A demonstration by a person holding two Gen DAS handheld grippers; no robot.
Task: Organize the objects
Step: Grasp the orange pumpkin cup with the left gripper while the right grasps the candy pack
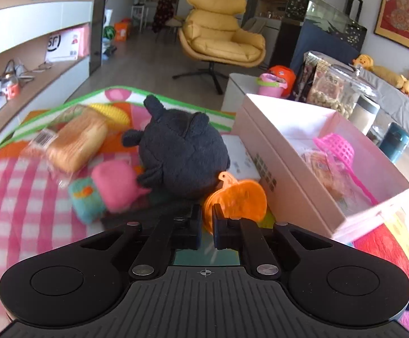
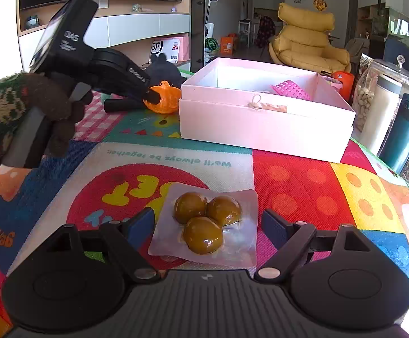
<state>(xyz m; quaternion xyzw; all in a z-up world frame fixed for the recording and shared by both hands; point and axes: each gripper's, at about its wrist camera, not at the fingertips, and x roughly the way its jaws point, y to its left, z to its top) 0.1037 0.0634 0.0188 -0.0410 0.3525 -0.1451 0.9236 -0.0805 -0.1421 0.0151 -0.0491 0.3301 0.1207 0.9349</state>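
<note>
My left gripper (image 1: 207, 219) is shut on a thin orange pumpkin toy (image 1: 235, 200), just left of the open pink box (image 1: 263, 143). From the right wrist view the same left gripper (image 2: 155, 97), in a gloved hand (image 2: 55, 112), pinches the pumpkin (image 2: 166, 98) beside the box (image 2: 260, 129). A pink mesh scoop (image 1: 335, 146) lies inside the box. My right gripper (image 2: 207, 225) is open, its fingers on either side of a clear packet of three brown balls (image 2: 204, 222) lying on the mat.
A black plush (image 1: 181, 152), a pink plush (image 1: 114, 183), a bread packet (image 1: 74, 143) and a yellow toy (image 1: 114, 112) lie left of the box. Glass jars (image 2: 373, 93) and a teal bottle (image 2: 404, 140) stand right of it. The colourful mat (image 2: 303, 186) covers the surface.
</note>
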